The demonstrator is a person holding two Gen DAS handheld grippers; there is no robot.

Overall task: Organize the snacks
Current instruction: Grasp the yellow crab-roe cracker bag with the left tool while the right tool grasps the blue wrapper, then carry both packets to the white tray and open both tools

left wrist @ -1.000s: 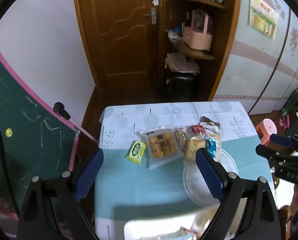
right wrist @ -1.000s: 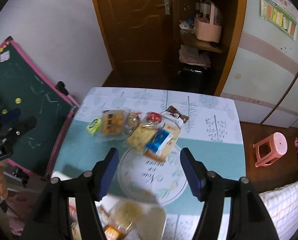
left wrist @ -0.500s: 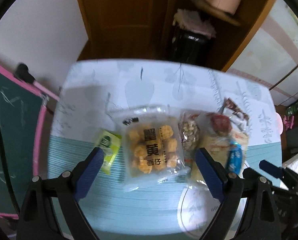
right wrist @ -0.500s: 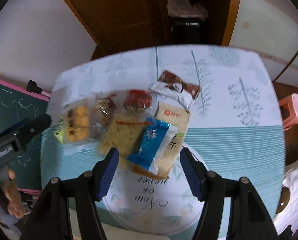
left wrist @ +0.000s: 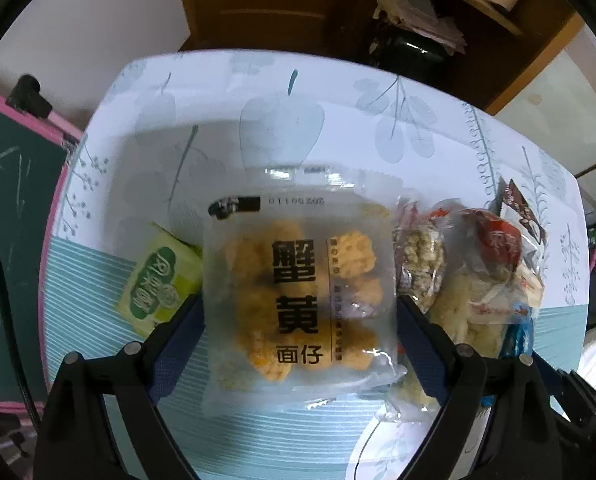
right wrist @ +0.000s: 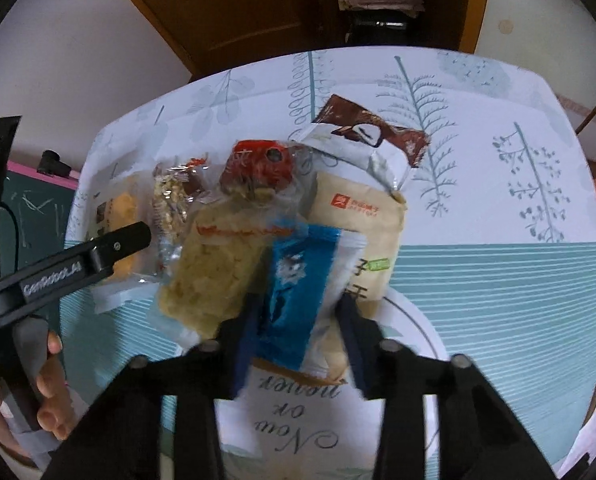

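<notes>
While claw-straddled, blue packet (right wrist: 294, 292) lengthwise upright.

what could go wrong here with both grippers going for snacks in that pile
1. The blue packet lies on top of the tan packet and beside the cracker bag. The right gripper is closing with it between the fingers and could pinch or drag a neighbour too.
2. The left gripper stands open around the wide clear bag, whose edges overlap the green packet; closing may crush the puffs or shift that packet.
3. The two grippers work close together and might bump.
</notes>
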